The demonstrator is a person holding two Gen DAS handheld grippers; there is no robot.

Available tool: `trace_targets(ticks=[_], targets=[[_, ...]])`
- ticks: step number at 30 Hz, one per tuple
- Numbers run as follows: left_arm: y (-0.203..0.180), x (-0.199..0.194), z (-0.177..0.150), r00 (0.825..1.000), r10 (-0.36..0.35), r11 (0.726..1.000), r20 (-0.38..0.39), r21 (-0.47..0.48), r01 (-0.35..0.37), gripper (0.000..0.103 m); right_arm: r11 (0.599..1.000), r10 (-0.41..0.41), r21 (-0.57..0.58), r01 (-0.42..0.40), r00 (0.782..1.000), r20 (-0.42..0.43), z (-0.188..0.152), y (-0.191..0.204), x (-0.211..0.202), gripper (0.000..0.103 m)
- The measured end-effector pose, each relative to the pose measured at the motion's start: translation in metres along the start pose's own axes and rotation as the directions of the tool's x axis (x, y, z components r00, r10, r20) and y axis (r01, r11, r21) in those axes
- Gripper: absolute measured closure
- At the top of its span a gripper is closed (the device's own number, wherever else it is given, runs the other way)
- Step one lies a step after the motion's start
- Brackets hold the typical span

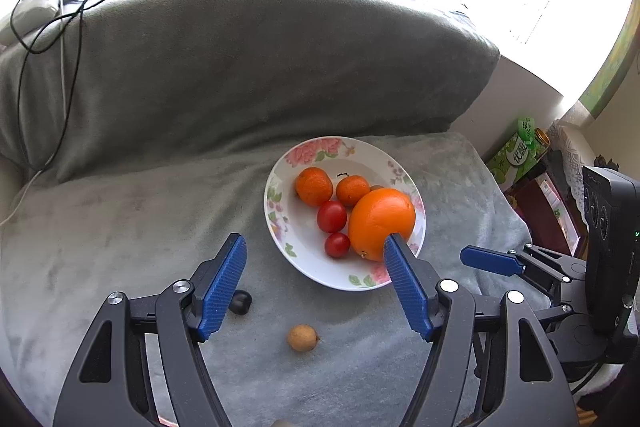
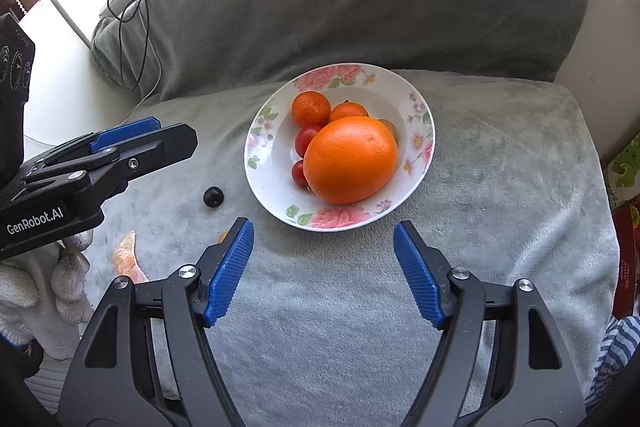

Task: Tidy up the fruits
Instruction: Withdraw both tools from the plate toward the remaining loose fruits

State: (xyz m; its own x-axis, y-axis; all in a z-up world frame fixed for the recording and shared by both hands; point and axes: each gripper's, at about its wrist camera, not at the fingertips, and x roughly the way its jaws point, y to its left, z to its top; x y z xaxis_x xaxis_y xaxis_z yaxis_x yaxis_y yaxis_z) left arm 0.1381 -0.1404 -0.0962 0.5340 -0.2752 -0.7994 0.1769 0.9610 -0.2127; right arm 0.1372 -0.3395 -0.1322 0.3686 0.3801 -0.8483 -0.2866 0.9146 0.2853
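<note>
- resting in the white floral china plate [image 2: 420, 115]: a large orange [image 2: 350, 159], two small mandarins [image 2: 311, 108], two red cherry tomatoes [image 2: 306, 139].
- left gripper [image 1: 316, 285] jaws apart, empty, above a small brown round fruit [image 1: 303, 337] on the grey blanket [image 1: 120, 227].
- right gripper [image 2: 324, 271] jaws apart, empty, near the plate.

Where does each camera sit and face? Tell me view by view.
Left wrist: on the left gripper, angled down at the plate; own open jaws show, right gripper at right edge.
Right wrist: on the right gripper, angled down at the plate; own open jaws show, left gripper and gloved hand at left.
Shared: plate, orange, blanket.
</note>
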Motion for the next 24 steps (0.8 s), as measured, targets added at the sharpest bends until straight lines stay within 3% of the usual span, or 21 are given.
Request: trace_targets(ticks=[10,19,24], targets=[[0.043,-0.023,-0.009,0.999,0.031,0.997,0.024,-0.071,-0.029,0.032,1.000,0.019,-0.004,-0.019,0.999,0.030,0.002,0.014,0.002,0.028],[0.091,-0.048,-0.031,0.993,0.119,0.986,0.024,-0.116,-0.116,0.032,0.999,0.028,-0.034,-0.028,0.999,-0.025,0.002,0.027,0.012,0.028],[0.103,-0.050,-0.046,0.991,0.132,0.982,0.003,-0.138,-0.131,0.032,0.996,0.032,-0.081,-0.035,0.999,-0.044,-0.001,0.043,0.019,0.028]])
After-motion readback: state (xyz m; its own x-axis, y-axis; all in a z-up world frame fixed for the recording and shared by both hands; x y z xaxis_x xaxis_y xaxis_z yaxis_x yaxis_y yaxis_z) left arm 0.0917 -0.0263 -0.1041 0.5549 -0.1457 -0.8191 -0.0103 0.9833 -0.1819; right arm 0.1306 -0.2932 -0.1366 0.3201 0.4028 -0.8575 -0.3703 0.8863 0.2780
